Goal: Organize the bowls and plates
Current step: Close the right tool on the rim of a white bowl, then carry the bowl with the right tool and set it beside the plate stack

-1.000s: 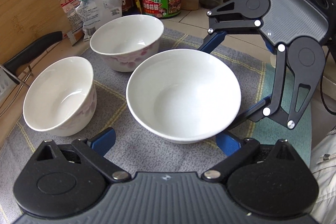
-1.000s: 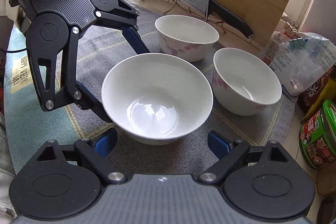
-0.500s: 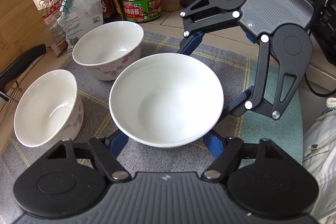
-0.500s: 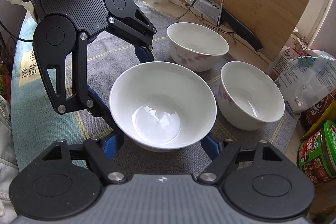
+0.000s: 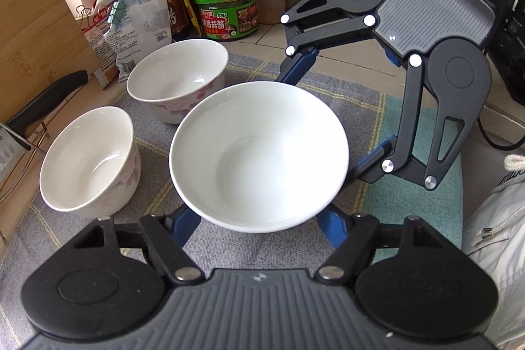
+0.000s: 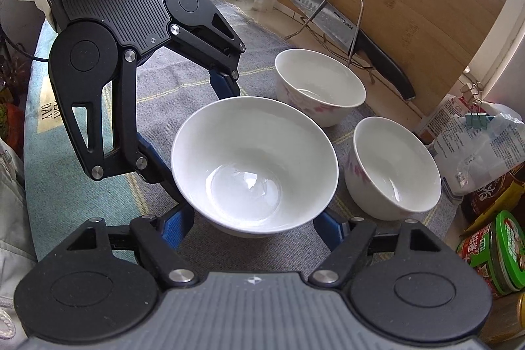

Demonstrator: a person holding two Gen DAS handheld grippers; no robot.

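- Both the left gripper (image 5: 259, 227) and the right gripper (image 6: 252, 227) are clamped on the plain white bowl (image 5: 259, 153), which sits on the grey cloth (image 5: 344, 91) covering the counter.
- Lift it level, both hands together, then nest it with the two flowered bowls (image 5: 177, 77) just beside it.
- The bowl's body hides the fingertip contact and its foot.

We look down steeply from each wrist, close over the plain white bowl (image 5: 259, 156). Our left wrist view faces the jars and the right gripper (image 5: 334, 107); our right wrist view faces the cutting board (image 6: 403, 9) and the left gripper (image 6: 197, 140). Both views share the two flowered bowls (image 6: 320, 87).
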